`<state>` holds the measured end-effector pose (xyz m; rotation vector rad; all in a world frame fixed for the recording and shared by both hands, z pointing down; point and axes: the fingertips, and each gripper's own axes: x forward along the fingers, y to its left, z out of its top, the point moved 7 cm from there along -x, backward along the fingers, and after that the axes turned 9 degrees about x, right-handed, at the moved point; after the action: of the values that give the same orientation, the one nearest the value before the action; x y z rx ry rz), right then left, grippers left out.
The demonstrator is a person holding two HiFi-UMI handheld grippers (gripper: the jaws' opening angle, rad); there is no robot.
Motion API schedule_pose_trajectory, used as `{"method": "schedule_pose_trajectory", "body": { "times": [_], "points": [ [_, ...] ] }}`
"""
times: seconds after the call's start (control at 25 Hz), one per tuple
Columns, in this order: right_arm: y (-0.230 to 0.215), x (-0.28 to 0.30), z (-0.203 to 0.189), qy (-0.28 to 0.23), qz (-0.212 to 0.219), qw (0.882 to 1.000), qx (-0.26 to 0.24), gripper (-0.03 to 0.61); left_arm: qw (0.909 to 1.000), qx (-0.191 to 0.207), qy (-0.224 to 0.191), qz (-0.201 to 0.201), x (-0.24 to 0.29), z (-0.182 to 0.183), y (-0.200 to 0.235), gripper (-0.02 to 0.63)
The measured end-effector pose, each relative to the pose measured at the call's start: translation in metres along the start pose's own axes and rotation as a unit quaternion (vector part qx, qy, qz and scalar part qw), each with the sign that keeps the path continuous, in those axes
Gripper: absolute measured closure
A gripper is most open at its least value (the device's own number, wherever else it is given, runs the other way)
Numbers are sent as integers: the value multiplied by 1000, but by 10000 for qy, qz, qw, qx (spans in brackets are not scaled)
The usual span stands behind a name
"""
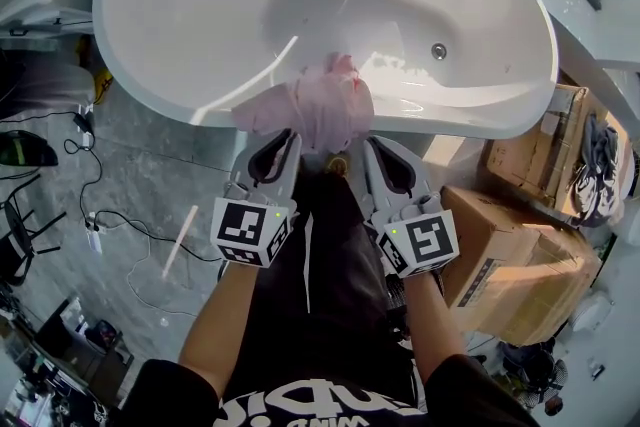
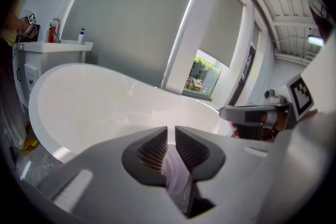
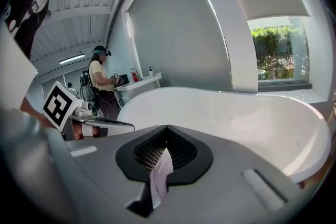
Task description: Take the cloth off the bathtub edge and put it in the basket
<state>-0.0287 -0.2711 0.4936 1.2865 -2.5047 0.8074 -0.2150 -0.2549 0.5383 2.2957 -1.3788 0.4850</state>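
head view, left gripper (image 1: 293,139), right gripper (image 1: 369,145) both pinching cloth (image 1: 318,105) at bathtub rim (image 1: 480,126)

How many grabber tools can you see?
2. The left gripper holds the left side of the pink cloth, the right gripper its right side, both at the near rim of the bathtub.

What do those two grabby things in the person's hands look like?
The left tongs and right tongs are pale grey with black ribbed pads. Each carries a white cube with black square markers and a small green light. The person wears a black short-sleeved shirt with white print.
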Motion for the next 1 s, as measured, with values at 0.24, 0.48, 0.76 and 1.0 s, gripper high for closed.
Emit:
{"method": "schedule_pose_trajectory", "body": {
  "times": [0.24, 0.48, 0.76, 1.0],
  "points": [
    [-2, 1, -14, 107, 4, 9999, 41, 569, 9998, -69, 156, -144, 12, -16, 3, 522],
    [-4, 2, -23, 161, -11, 9999, 53, 569, 9990, -143, 403, -85, 21, -32, 8, 334],
    [-7, -1, -28, 219, -86, 9997, 74, 569, 9978, -105, 638, 143, 30, -51, 12, 306],
    [-13, -4, -33, 267, -109, 9995, 104, 569, 9945, 53, 984, 362, 46, -76, 26, 293]
  ]
}}
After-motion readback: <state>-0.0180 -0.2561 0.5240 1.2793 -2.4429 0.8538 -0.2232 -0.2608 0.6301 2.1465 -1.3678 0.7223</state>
